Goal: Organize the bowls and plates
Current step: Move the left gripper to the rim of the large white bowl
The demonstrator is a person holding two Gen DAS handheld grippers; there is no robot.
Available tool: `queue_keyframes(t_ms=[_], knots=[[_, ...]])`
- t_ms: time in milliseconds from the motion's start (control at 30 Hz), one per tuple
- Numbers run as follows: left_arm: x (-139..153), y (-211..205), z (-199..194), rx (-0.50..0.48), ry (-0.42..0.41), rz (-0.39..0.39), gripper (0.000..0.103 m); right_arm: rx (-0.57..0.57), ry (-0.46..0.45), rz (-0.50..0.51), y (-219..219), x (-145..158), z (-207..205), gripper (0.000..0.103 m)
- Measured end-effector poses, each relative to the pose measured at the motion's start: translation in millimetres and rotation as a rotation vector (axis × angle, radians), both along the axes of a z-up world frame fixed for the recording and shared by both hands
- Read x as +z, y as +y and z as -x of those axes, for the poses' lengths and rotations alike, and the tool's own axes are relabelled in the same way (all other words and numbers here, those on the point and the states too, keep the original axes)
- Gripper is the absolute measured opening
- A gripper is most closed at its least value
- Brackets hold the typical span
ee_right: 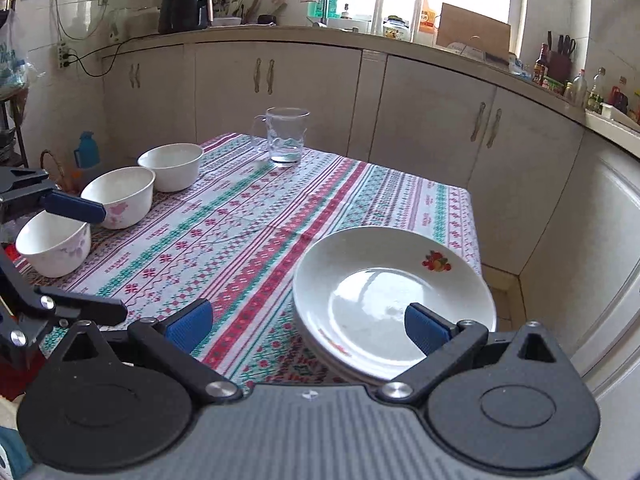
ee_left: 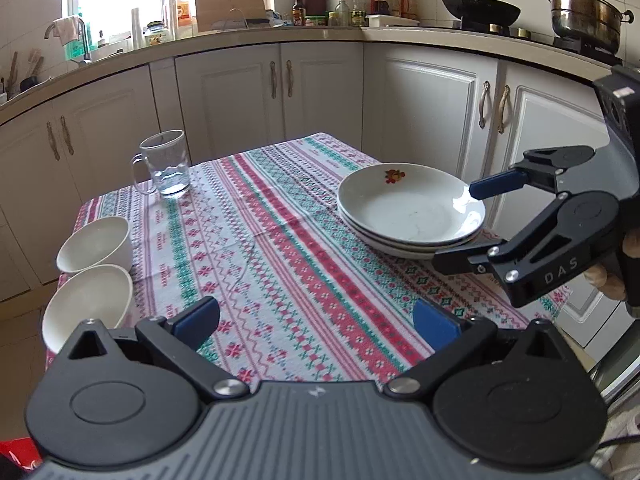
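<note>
Cabinets [ee_right: 280, 92] with pale doors run behind the bench [ee_right: 256, 220], which wears a striped cloth in red, green and white. Plates [ee_right: 394, 300] sit stacked toward five o'clock in the right wrist view, the top one white with a small fruit print near its rim. Three white bowls [ee_right: 120, 196] line the cloth's edge from nine toward eleven o'clock in that same view, each apart from its neighbour. A clear glass mug [ee_right: 286, 136] stands at twelve o'clock, near the far edge, with a little water in it. The right claw [ee_right: 308, 326] is spread wide and empty, one blue pad hanging over the top plate; in the left wrist view its fingers straddle the stack's rim at three o'clock. The left claw [ee_left: 316, 320] is likewise released, grasping nothing, over bare cloth beside the bowls.
</note>
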State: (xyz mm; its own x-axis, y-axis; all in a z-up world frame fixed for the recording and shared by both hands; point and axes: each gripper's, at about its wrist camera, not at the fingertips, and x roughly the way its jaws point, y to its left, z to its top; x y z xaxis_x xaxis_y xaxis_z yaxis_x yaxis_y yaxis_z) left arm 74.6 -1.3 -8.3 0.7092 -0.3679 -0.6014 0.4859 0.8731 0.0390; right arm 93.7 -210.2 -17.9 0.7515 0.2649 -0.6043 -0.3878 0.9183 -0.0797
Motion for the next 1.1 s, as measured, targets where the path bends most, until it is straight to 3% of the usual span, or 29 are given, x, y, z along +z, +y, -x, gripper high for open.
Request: queue_keyframes(t_ms=[267,600,900,1100], knots=[[6,76,7,0.109,0.001,-0.034,0.102,0.165,0.041,0.035,58,-13,5,0.103],[-10,161,-6,0.214,0.068,-0.034,0.102,0.37,0.084,0.054,137,-19,-1,0.103],[-29,189,-33,0.181,0.15,-0.027,0.098,0.48,0.119,0.082,200,-31,-6,0.103],[-38,193,-44,0.133,0.212,0.012,0.081,0.544,0.131,0.094,226,-37,-9,0.102]])
